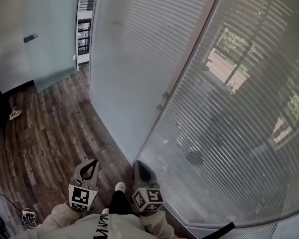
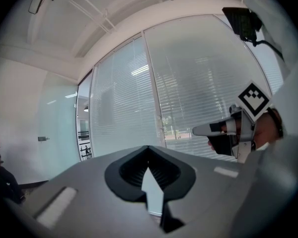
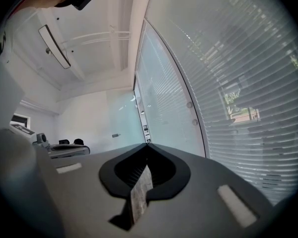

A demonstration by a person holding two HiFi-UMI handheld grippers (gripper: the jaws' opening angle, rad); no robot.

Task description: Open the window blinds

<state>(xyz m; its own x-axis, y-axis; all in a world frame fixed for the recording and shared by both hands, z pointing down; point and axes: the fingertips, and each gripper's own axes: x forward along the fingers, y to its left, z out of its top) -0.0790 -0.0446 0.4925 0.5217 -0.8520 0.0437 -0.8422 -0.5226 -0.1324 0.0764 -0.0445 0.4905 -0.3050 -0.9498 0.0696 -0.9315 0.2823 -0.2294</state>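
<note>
Both pairs of jaws are clenched tip to tip with nothing caught between them: the left gripper (image 1: 91, 164) and the right gripper (image 1: 138, 166) are held low and level, side by side in front of the person, whose white shoe (image 1: 120, 187) shows between them. The window blinds (image 1: 234, 133) lie just ahead and off to the right of the jaws, apart from them; the right pair is the nearer, close to the foot of the wall but not touching it. The blinds are thin, pale horizontal slats running in tight rows across a tall curved glass wall, with greenery and a building dimly visible through them on the right. A pale upright frame post (image 1: 192, 54) divides the panels, and two small round knobs (image 1: 162, 101) sit on it one above the other. Underfoot is a dark wood-plank floor (image 1: 50, 138), and further left stands a frosted glass door (image 1: 52, 44) with a small handle
</note>
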